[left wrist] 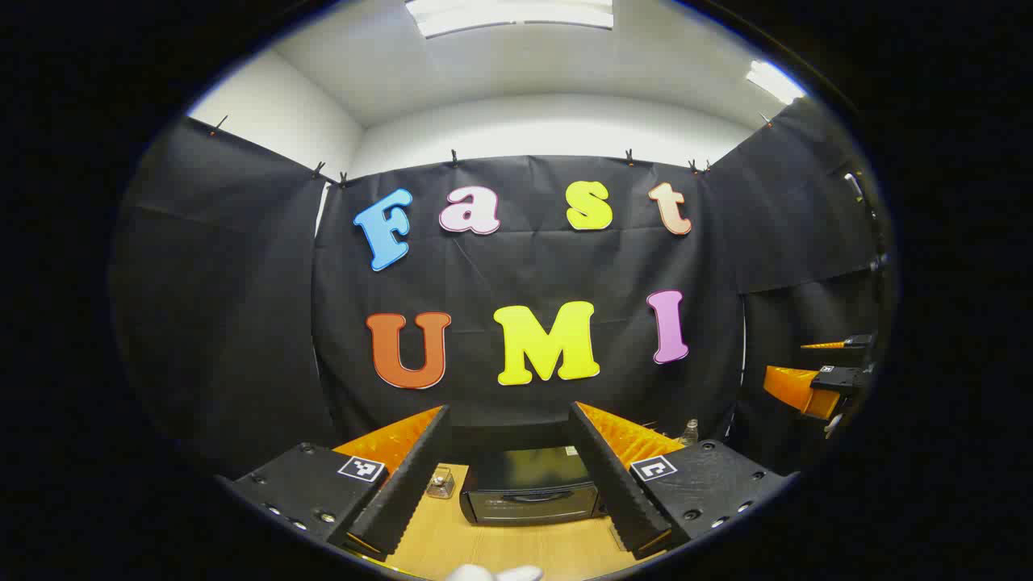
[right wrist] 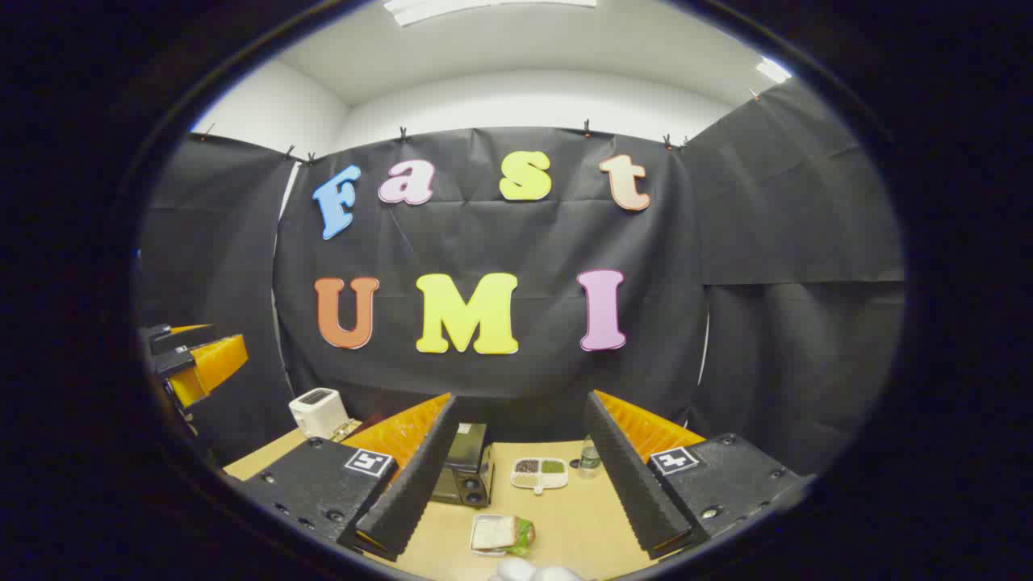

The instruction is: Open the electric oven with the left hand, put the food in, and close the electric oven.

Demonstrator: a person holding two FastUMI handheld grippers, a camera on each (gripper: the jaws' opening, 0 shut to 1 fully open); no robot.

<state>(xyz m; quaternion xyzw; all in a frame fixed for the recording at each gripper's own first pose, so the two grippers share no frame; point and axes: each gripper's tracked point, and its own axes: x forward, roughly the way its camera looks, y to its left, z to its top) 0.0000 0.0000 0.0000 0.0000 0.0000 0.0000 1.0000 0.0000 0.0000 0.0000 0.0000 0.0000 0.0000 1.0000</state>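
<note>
Left gripper view: oven (left wrist: 533, 488) door closed; both grippers' jaws spread wide, gripping nothing.

a: what sort of place is this?

b: a staged recording booth, not a real kitchen. black cloth (right wrist: 767, 242) is clipped up on three sides, with white walls (right wrist: 274, 105) and ceiling lights (left wrist: 508, 12) showing above it.

a: and the kitchen part?

b: a single wooden table (right wrist: 581, 516) dressed like one: an oven (left wrist: 533, 488) by its far edge, a white toaster (right wrist: 317, 411) at the far left corner, a sandwich tray (right wrist: 499, 534) near the front edge, a divided dish (right wrist: 539, 473) and a bottle (right wrist: 590, 456) farther back.
</note>
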